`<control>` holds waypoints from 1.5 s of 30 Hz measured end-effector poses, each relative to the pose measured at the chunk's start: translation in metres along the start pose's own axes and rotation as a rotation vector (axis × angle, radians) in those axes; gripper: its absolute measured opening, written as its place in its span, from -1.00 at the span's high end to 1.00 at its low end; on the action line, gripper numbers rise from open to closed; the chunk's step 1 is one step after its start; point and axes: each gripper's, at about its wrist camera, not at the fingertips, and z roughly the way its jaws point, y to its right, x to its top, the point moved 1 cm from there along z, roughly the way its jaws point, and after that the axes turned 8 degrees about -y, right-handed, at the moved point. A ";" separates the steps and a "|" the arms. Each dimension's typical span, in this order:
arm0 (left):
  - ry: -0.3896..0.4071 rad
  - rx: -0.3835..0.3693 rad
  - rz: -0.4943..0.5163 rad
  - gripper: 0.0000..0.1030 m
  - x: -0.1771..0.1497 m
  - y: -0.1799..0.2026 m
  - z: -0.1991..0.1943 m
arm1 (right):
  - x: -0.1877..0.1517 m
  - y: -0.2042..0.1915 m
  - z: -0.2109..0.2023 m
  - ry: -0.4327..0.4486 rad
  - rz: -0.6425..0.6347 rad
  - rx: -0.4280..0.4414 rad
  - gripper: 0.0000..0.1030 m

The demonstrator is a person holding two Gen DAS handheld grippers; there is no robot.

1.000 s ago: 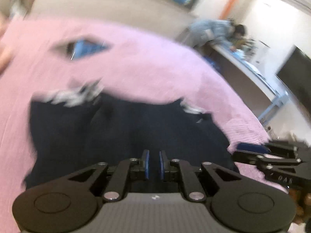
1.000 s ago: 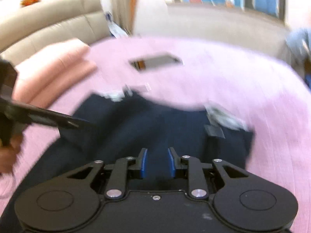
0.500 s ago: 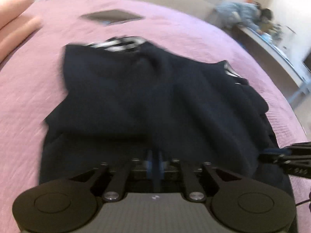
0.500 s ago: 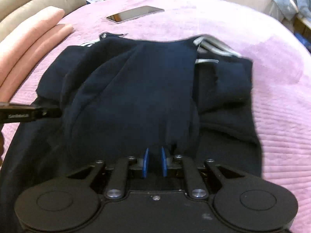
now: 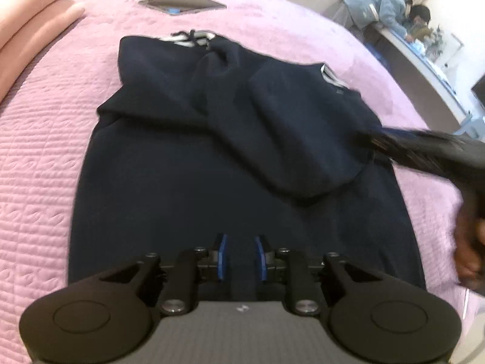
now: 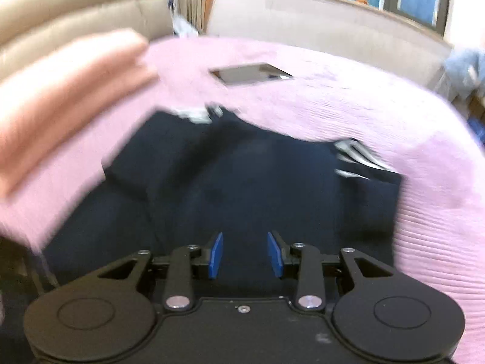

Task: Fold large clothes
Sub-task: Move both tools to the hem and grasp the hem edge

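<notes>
Dark garment (image 5: 188,157) on pink bedspread (image 5: 39,139) — phone (image 5: 182,2), perhaps, beyond; left gripper (image 5: 241,256) and right gripper (image 6: 245,254) opening, empty.

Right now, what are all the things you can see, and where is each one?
garment: one, dark navy with white stripes at its far edge, spread flat on the bed, partly folded
bedspread: one, pink quilted, under the garment
phone: one, dark, flat on the bedspread beyond the garment
pillows: pink, far left of the bed
person in blue: one, leaning over a desk, far right
left gripper: black, blue pads, jaws opening, nothing between them
right gripper: black, blue pads, jaws opening, nothing between them
</notes>
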 end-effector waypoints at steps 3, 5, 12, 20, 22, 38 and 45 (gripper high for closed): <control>-0.011 0.083 0.024 0.50 -0.004 0.006 0.004 | -0.003 -0.017 0.047 -0.085 -0.002 0.012 0.20; -0.033 0.210 0.083 0.48 -0.012 0.004 0.001 | -0.022 -0.025 0.062 -0.148 -0.036 -0.033 0.21; -0.127 0.295 -0.002 0.36 -0.052 -0.049 -0.023 | -0.080 -0.010 -0.027 -0.171 0.009 -0.013 0.09; -0.196 0.281 -0.036 0.05 -0.086 -0.060 -0.061 | -0.157 0.025 -0.101 -0.394 0.198 -0.105 -0.46; -0.255 0.238 -0.078 0.05 -0.101 -0.066 -0.061 | -0.175 0.032 -0.110 -0.450 0.227 -0.152 -0.48; -0.344 0.046 -0.450 -0.21 -0.165 -0.120 -0.079 | -0.248 0.060 -0.122 -0.586 0.506 -0.213 -0.50; -0.402 -0.001 -0.451 -0.32 -0.187 -0.125 -0.077 | -0.254 0.052 -0.124 -0.583 0.473 -0.219 -0.48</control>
